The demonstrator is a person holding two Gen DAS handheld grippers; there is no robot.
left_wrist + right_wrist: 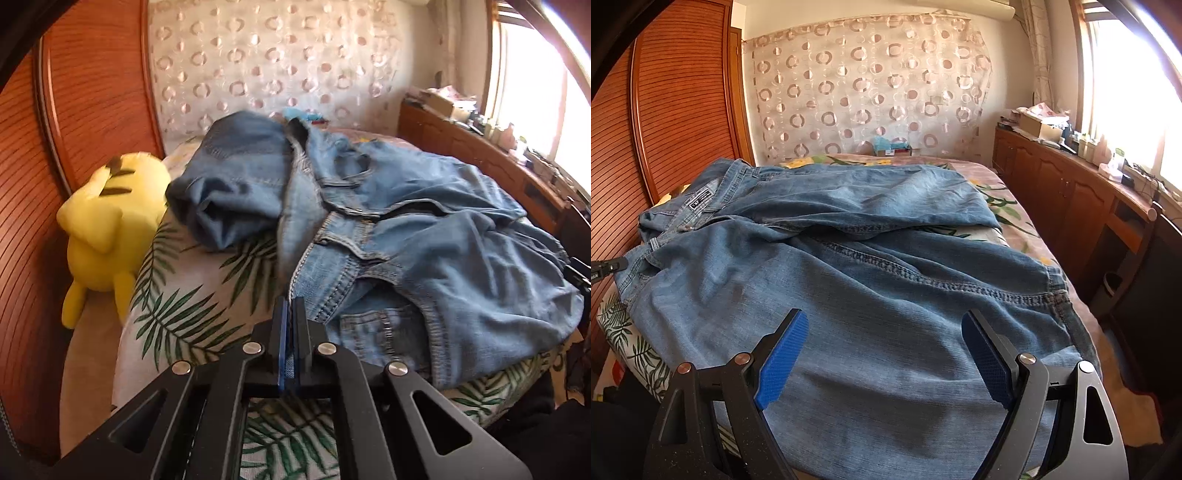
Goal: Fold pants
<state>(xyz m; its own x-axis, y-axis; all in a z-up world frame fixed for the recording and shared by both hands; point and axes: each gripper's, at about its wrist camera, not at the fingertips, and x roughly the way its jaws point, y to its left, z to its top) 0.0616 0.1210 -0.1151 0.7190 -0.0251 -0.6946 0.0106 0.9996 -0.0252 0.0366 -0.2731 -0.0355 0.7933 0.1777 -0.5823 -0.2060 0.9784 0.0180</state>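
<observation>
So the jeans (849,280) are spread in a loose heap across the near end of the bed (192,295), waistband toward the left edge by the wooden wardrobe (74,110), legs running off toward the right edge. Nothing is folded neatly yet: in the left wrist view one leg end (229,184) is flopped back over itself near the yellow plush toy (107,221), and the waistband and pockets are rumpled.

Left gripper (291,314) first: its jaws are pressed together, blue pads face to face, and it sits just beside the waistband's near edge. Whether a sliver of denim is pinched between those pads I cannot tell (the cloth edge runs right up to the tips, but nothing clearly passes between them). My read is that it is parked at that corner to anchor or lift the waist side.

Right gripper (884,343) now: jaws spread wide, blue pads (783,362) well apart, hovering low over the broad thigh panel close to the bed's near edge, gripping nothing. That placement makes sense as a lineup for a bite on the leg fabric, so both ends can be pulled taut together.

Judging by the wrinkles, the job is at the very start, flattening before folding. One risk: soft denim like this will drag and bunch if only one side gets tugged.
</observation>
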